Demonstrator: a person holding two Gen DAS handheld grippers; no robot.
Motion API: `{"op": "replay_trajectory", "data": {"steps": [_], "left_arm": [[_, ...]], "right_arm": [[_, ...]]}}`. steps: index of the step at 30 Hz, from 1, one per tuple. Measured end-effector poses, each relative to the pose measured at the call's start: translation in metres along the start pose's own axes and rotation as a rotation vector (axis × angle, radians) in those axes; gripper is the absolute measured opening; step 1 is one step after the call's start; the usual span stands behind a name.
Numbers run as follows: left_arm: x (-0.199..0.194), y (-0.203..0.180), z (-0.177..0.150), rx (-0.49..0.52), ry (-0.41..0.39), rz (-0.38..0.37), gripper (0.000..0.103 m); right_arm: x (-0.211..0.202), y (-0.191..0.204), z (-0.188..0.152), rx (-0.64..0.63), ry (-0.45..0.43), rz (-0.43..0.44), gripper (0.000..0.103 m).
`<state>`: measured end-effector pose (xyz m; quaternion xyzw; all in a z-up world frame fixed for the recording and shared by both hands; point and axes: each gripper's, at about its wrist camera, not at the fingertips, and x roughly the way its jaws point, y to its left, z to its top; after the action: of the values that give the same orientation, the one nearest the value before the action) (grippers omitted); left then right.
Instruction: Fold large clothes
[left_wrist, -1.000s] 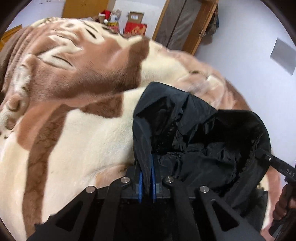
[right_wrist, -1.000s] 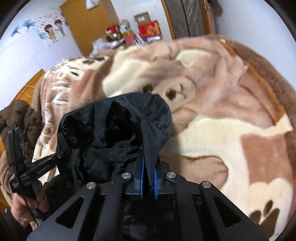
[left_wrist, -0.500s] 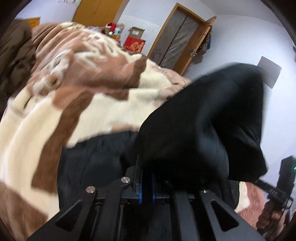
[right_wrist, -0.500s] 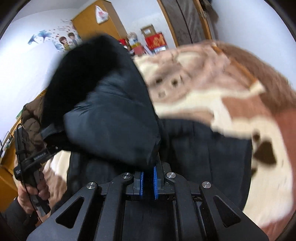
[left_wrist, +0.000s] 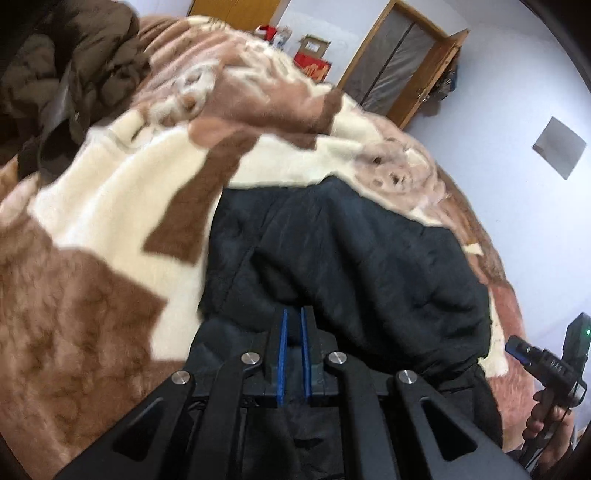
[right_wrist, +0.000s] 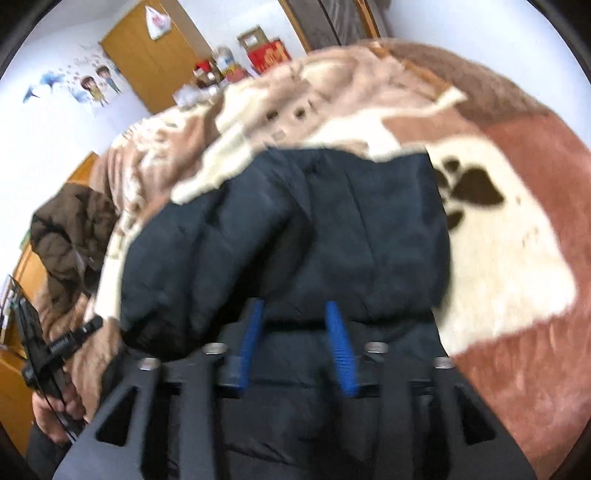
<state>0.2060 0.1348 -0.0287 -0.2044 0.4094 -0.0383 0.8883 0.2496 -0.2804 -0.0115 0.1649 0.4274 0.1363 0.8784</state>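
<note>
— What covers the bed?
— A plush brown-and-cream blanket (left_wrist: 110, 229) with paw prints.
— And on it?
— A black padded jacket (left_wrist: 362, 258) lies at centre; a brown puffer coat (left_wrist: 74, 74) is heaped at ten o'clock.

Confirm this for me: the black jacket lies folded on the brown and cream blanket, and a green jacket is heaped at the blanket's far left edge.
One detail is off: the heaped jacket is dark brown, not green. The left wrist view shows it at the upper left, and the right wrist view shows it at the left edge too. The rest holds: the black jacket lies folded on the brown and cream blanket.
</note>
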Motion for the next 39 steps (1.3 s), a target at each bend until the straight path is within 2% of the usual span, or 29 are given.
{"op": "replay_trajectory", "data": {"steps": [3, 6, 7, 9, 13, 15, 18, 22, 26, 30, 33, 34, 36, 38, 39], "left_arm": [[-0.004, -0.022, 0.016, 0.029, -0.037, -0.047, 0.009], [0.008, -0.054, 0.026, 0.094, -0.048, -0.098, 0.019], [0.017, -0.063, 0.025, 0.109, -0.033, -0.119, 0.023], [0.041, -0.075, 0.018, 0.138, 0.018, -0.129, 0.024], [0.088, -0.075, -0.023, 0.175, 0.149, -0.088, 0.024], [0.101, -0.068, -0.045, 0.188, 0.172, -0.066, 0.024], [0.108, -0.065, -0.057, 0.205, 0.160, -0.050, 0.024], [0.107, -0.065, -0.049, 0.198, 0.181, -0.051, 0.024], [0.094, -0.067, -0.044, 0.199, 0.186, -0.052, 0.024], [0.069, -0.063, -0.034, 0.160, 0.158, -0.066, 0.024], [0.053, -0.062, -0.013, 0.146, 0.085, -0.066, 0.027], [0.051, -0.061, -0.005, 0.141, 0.062, -0.061, 0.033], [0.054, -0.056, 0.011, 0.122, 0.030, -0.039, 0.036], [0.061, -0.048, 0.023, 0.103, 0.029, -0.022, 0.036], [0.066, -0.045, 0.027, 0.094, 0.036, -0.009, 0.036]], "right_arm": [[0.011, 0.024, 0.014, -0.023, -0.018, 0.029, 0.046], [0.028, 0.045, 0.017, -0.084, -0.011, 0.036, 0.046], [0.034, 0.050, 0.014, -0.094, 0.001, 0.039, 0.046], [0.062, 0.052, 0.005, -0.112, 0.072, 0.012, 0.046], [0.097, 0.031, -0.030, -0.091, 0.180, -0.039, 0.046], [0.110, 0.020, -0.047, -0.080, 0.209, -0.048, 0.046], [0.112, 0.021, -0.054, -0.109, 0.190, -0.057, 0.046], [0.100, 0.029, -0.048, -0.118, 0.197, -0.062, 0.046], [0.054, 0.029, -0.034, -0.105, 0.054, -0.051, 0.046], [0.029, 0.007, 0.000, -0.009, -0.062, -0.057, 0.046], [0.042, -0.008, 0.023, 0.052, -0.060, -0.066, 0.047], [0.044, -0.012, 0.026, 0.061, -0.058, -0.067, 0.047], [0.064, -0.020, 0.035, 0.091, -0.011, -0.081, 0.047], [0.071, -0.035, 0.032, 0.139, 0.041, -0.045, 0.046], [0.071, -0.036, 0.029, 0.151, 0.047, -0.012, 0.022]]}}
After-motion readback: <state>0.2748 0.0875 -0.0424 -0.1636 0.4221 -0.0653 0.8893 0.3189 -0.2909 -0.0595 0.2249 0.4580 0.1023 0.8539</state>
